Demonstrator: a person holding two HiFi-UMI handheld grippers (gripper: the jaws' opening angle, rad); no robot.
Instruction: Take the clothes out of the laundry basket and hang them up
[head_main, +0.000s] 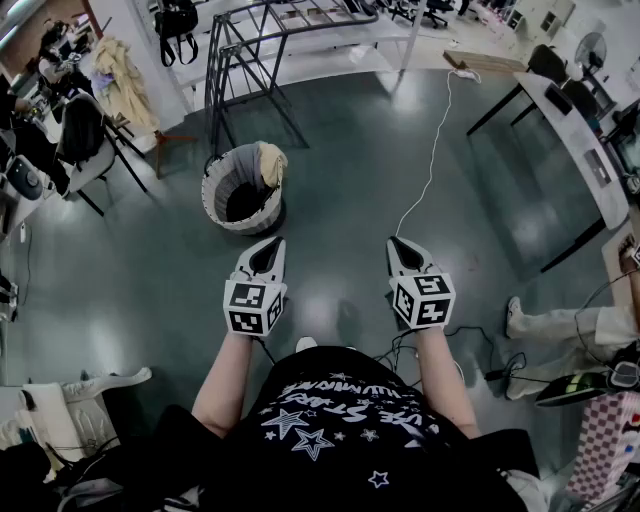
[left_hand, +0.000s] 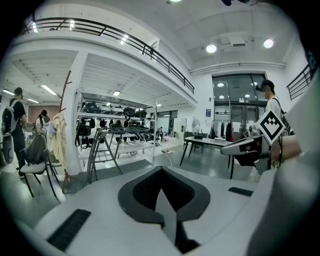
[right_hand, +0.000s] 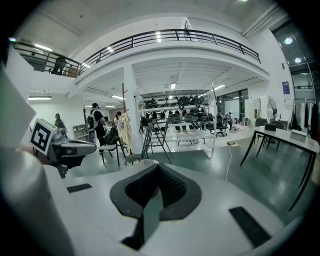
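The laundry basket (head_main: 222, 205) stands on the floor ahead of me, slightly left, with a tan garment (head_main: 270, 163) draped over its far right rim. A metal rack (head_main: 212, 90) stands farther off. My left gripper (head_main: 270, 250) and right gripper (head_main: 398, 250) hover nearer me, clear of the basket, both clamped together on nothing.

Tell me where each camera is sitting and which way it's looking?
Head view: on the person's head, looking steeply down at the floor and the laundry basket; it shows both forearms, the left gripper and the right gripper.
Left gripper view: on the left gripper, looking forward over its shut jaws; the right gripper shows at the right edge.
Right gripper view: on the right gripper, looking forward over its shut jaws; the left gripper shows at the left edge.
Shared: both gripper views see the metal rack and the dark table.
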